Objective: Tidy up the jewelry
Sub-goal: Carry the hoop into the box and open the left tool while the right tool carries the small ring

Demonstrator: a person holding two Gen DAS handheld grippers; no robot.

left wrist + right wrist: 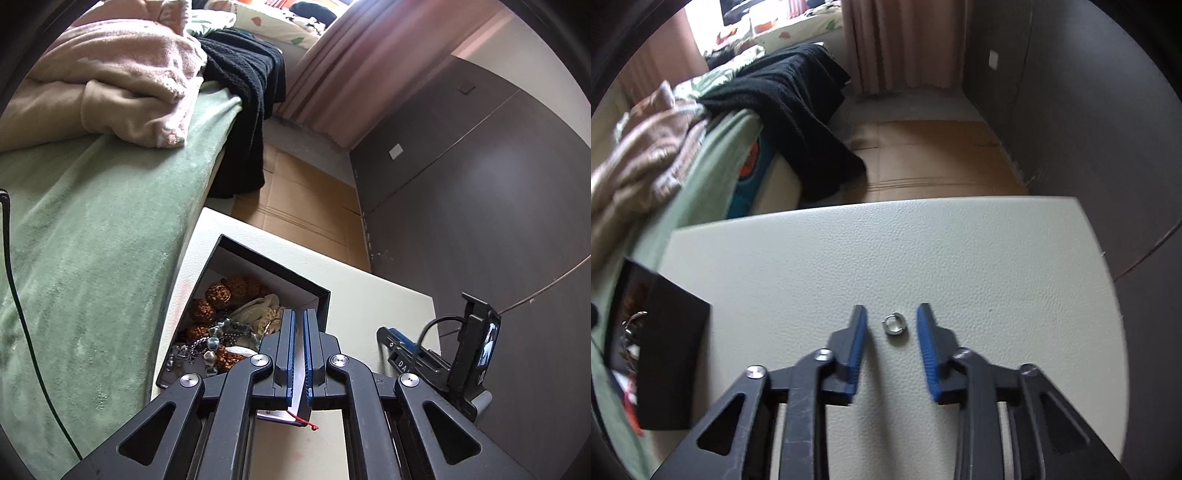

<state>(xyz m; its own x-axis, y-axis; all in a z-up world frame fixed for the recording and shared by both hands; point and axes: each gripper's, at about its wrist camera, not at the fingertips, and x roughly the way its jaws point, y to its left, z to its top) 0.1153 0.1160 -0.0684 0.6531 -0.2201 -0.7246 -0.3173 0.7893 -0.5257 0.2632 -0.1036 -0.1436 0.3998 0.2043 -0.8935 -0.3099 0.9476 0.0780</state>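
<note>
While a green-blanketed bed [92, 240] flanks the cream textured desk [923, 258], the black box [317, 295] of beads and chains shows fully only from the left wrist — its tool [299, 325] clamped on the box wall — whereas the right tool [892, 325], marked "DA", brackets, untouched, a small silver ring [894, 324].

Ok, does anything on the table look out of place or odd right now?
Yes. One small silver ring lies alone on the bare white table, between the open right gripper fingers, while the other jewelry sits heaped in the black box. The left gripper is shut on that box's wall.
</note>
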